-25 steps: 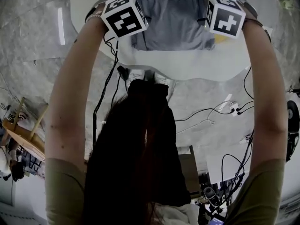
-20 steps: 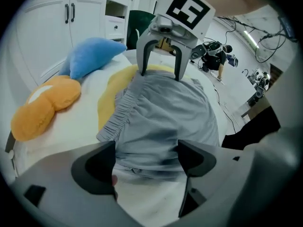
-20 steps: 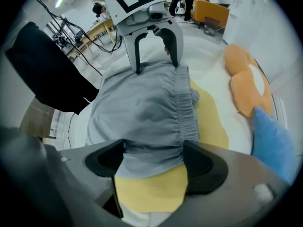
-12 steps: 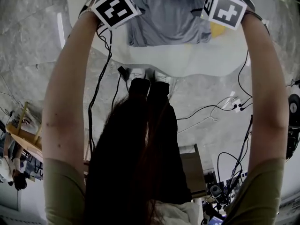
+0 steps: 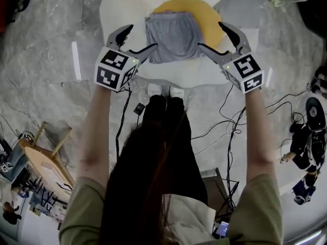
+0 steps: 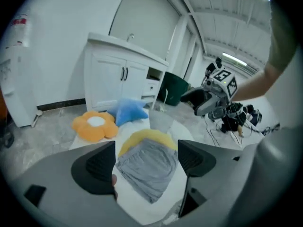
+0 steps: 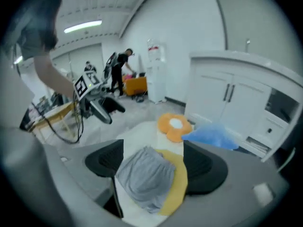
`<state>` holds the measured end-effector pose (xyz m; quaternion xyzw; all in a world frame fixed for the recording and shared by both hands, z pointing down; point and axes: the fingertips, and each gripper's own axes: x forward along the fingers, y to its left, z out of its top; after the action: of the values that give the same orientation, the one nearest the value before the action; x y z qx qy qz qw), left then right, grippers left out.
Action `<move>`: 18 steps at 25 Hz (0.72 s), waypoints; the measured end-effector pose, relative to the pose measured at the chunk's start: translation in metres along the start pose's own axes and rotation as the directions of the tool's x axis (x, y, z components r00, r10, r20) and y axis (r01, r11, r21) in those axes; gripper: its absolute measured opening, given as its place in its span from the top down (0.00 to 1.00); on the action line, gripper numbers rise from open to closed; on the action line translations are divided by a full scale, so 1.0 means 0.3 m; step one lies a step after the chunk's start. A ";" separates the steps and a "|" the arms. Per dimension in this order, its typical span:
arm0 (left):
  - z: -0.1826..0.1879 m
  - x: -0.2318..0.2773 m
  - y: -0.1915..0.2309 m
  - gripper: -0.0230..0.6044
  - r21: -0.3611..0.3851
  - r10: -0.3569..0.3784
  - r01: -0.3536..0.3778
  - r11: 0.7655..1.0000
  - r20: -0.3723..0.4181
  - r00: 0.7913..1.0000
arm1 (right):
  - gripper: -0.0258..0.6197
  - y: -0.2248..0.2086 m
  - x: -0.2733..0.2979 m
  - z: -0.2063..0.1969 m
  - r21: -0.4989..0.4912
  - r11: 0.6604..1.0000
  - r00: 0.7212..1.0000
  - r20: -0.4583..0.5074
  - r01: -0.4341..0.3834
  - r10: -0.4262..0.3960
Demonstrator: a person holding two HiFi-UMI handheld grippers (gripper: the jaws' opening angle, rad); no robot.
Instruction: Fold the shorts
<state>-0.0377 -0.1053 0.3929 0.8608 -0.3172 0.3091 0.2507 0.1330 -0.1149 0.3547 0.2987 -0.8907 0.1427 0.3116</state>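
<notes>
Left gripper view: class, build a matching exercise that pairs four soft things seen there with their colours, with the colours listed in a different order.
Things:
1. shorts
2. flower cushion
3. star cushion
4. round cushion

Colours:
A. yellow
B. blue
C. grey
D. orange

Pairs: 1-C, 2-D, 3-B, 4-A

Before me: yellow round cushion (image 5: 212,27) on white mat (image 5: 184,71); orange flower cushion (image 6: 94,125) and blue star cushion (image 6: 130,111) near white cabinet (image 6: 118,79).
</notes>
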 end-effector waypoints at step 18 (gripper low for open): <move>0.829 -1.280 -0.623 0.38 -0.211 0.440 -0.392 0.895 0.553 0.707 | 0.38 0.424 -1.204 1.099 0.236 0.916 0.699 0.591 0.326 -0.401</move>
<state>-0.0473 0.0145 -0.0865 0.8089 -0.5764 0.0635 0.0972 0.1258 -0.0005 -0.1374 0.5160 -0.8564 0.0204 0.0009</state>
